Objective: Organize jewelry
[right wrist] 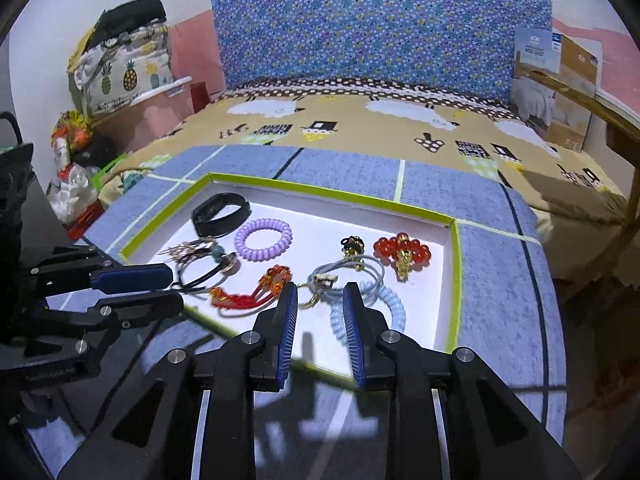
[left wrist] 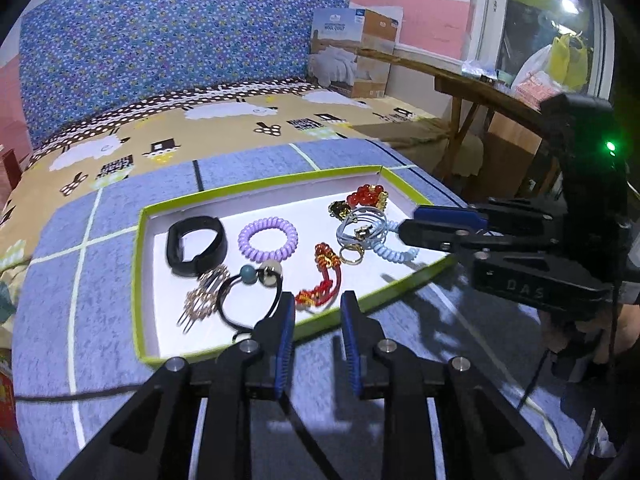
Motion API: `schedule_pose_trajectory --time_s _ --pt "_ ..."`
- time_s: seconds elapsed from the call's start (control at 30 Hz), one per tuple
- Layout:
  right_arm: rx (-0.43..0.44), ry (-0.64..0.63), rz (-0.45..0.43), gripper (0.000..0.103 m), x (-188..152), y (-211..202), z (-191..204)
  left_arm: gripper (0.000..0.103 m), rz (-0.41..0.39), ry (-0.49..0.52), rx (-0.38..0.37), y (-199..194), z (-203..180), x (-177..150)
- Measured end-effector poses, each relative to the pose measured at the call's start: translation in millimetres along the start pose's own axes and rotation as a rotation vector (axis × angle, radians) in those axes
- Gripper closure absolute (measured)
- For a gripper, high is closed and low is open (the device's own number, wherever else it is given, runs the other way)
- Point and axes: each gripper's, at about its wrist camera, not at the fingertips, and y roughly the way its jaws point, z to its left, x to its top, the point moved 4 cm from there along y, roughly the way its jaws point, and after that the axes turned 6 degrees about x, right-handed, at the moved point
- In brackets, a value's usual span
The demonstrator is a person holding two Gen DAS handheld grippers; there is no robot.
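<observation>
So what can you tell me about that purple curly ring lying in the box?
The purple spiral hair tie is a closed ring of coiled cord, lilac, smooth and plastic-looking. It lies flat on the white floor of the green-edged box, toward the far side, just right of the black wristband and apparently just clear of it. The bead hair tie lies just in front. Neither gripper touches it.

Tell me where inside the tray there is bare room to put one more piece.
Free: the tray's far strip between the purple coil and the red beads. The near right corner past the blue coil is also bare. Crowded: the near left, around the black tie.
</observation>
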Motion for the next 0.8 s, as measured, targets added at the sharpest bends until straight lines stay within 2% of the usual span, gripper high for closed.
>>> schedule_pose_trajectory --time_s 0.3,0.8 --pt "0.008 0.031 -0.059 0.079 -32 -53 31 0.078 -0.055 -0.041 0.035 -44 -2 -25" --pt "-0.079 0.056 -0.134 0.077 -86 -111 69 0.077 -0.118 -0.086 0.142 -96 -9 -70"
